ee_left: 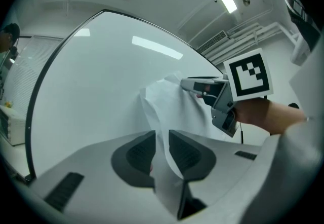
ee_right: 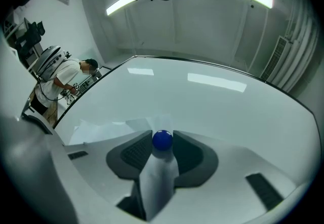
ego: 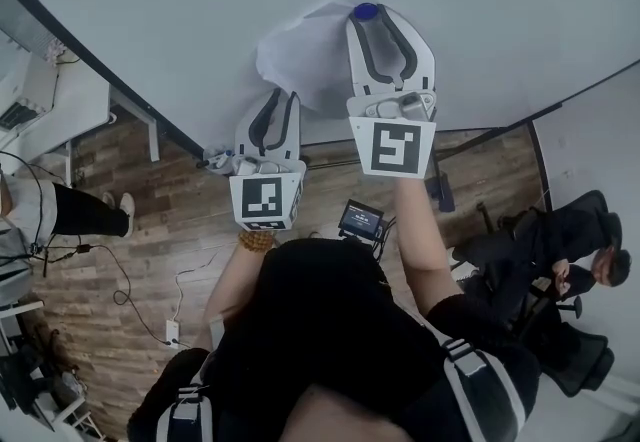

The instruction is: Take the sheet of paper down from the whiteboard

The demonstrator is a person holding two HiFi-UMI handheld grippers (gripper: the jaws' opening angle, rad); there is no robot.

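The white sheet of paper [ego: 300, 55] hangs loosely on the whiteboard [ego: 200, 10], bulging away from it. A round blue magnet [ego: 365, 10] sits at its upper right corner. My right gripper [ego: 385, 18] points at that corner and stands open. In the right gripper view the magnet [ee_right: 162, 139] lies between the fingertips [ee_right: 139, 151], with a strip of paper running back between the jaws. My left gripper [ego: 283, 98] is lower and to the left, shut on the paper's lower part. In the left gripper view the sheet [ee_left: 167, 101] passes between the closed pads [ee_left: 139, 153].
A seated person [ego: 570, 250] is at the right on the wooden floor. A small device with a screen [ego: 360, 220] stands below the board. A white desk [ego: 60, 100] and floor cables are at the left. Another person [ee_right: 55, 83] stands by the board's far left end.
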